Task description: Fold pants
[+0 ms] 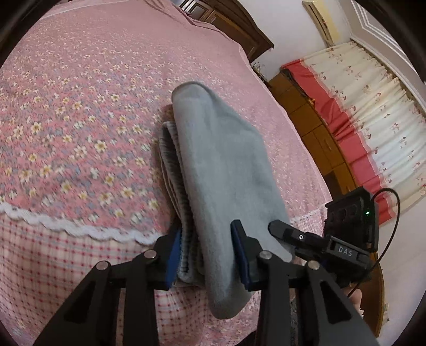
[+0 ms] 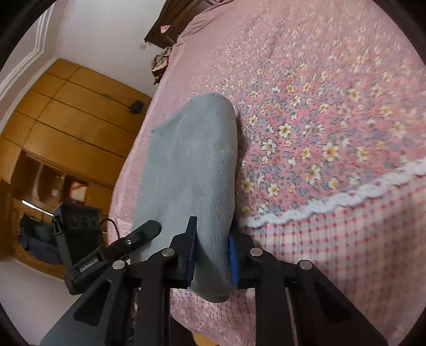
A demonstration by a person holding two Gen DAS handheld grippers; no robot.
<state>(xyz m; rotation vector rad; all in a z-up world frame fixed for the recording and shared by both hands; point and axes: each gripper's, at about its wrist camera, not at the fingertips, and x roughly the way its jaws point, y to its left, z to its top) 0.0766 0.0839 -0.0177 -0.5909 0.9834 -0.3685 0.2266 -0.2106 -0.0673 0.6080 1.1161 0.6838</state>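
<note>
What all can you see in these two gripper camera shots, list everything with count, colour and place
folded grey fleece pants: one, grey, lifted over the bed edge, gripped at the near end
pink floral bedspread: one, pink with yellow-white flowers, covering the bed
wooden wardrobe: one, orange-brown, against the wall beside the bed
red and cream curtain: one, on the far wall
air conditioner: one, cream, high on the wall
left gripper: black, blue pads, shut on the pants
right gripper: black, blue pads, shut on the pants

White letters "DAS" stand on the right gripper [image 1: 277, 229], seen in the left wrist view; "GenRobot.AI" stands on the left gripper [image 2: 154, 229], seen in the right wrist view.
</note>
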